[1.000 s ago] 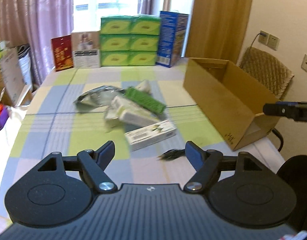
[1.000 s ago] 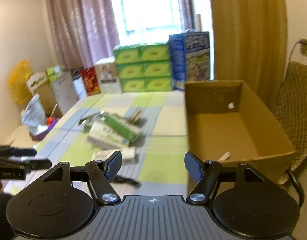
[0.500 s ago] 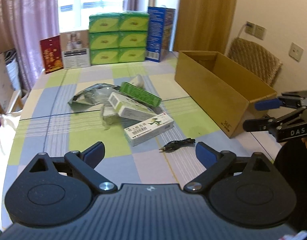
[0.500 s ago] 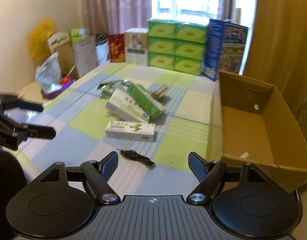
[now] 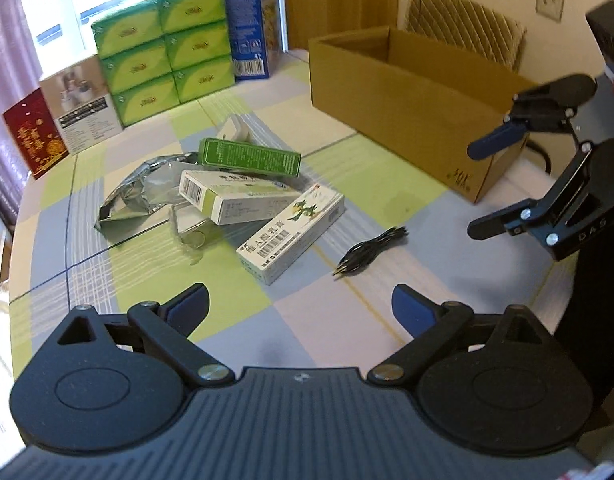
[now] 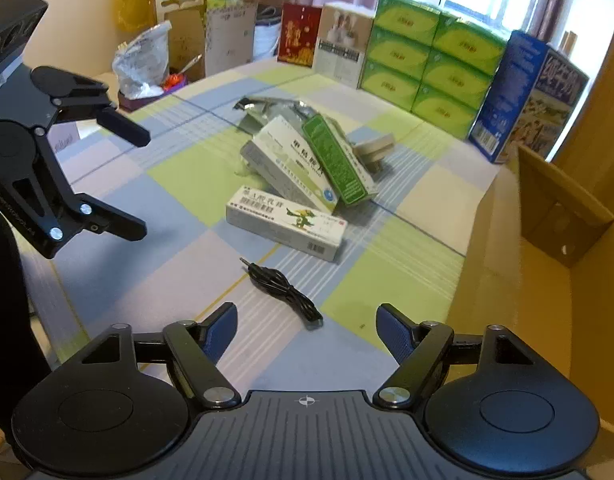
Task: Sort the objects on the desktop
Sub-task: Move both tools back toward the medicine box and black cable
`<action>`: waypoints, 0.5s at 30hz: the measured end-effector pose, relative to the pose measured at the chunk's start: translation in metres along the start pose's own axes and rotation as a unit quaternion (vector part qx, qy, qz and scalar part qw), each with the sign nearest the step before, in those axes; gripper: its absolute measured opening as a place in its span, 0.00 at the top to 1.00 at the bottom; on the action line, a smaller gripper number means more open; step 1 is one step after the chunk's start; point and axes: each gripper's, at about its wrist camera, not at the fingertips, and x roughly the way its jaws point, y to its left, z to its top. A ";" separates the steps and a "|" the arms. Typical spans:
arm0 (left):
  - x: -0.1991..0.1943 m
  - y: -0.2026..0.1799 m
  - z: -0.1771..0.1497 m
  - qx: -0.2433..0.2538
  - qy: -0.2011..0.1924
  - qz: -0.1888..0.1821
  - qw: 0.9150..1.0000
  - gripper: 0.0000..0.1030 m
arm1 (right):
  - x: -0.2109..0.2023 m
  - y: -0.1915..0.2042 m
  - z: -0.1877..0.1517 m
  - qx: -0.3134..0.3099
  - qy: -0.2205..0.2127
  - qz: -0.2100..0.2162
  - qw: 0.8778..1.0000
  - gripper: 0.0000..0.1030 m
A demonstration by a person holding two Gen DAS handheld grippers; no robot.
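On the checked green-and-blue tablecloth [image 5: 155, 280] in the left wrist view, the left gripper [image 5: 300, 304] hovers with fingers spread wide and empty. Just ahead lies a long white medicine box with a green dragon print [image 5: 291, 232], with a bundled black audio cable [image 5: 369, 254] beside it. The open brown cardboard box [image 5: 391, 96] stands off to the right.

Right wrist view: the right gripper [image 6: 307, 328] is also spread wide and empty, right over the cable [image 6: 285, 290], cardboard box wall [image 6: 487, 280] at the right.
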 end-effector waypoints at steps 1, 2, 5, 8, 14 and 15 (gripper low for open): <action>0.005 0.002 0.001 0.006 0.002 -0.002 1.000 0.07 | 0.006 -0.001 0.001 -0.004 0.004 0.002 1.000 0.28; 0.010 0.004 0.001 0.013 0.004 -0.005 1.000 0.07 | 0.011 -0.001 0.002 -0.008 0.007 0.005 1.000 0.28; 0.026 0.011 0.004 0.027 0.005 -0.013 1.000 0.08 | 0.027 -0.002 0.006 -0.026 0.018 0.009 0.999 0.31; 0.042 0.017 0.006 0.038 0.009 -0.022 0.999 0.09 | 0.044 -0.002 0.009 -0.048 0.029 0.017 0.998 0.39; 0.073 0.032 0.011 0.044 0.018 -0.035 0.998 0.12 | 0.076 -0.003 0.010 -0.076 0.057 0.037 0.995 0.57; 0.078 0.034 0.012 0.046 0.018 -0.038 0.998 0.12 | 0.081 -0.004 0.011 -0.079 0.061 0.039 0.994 0.58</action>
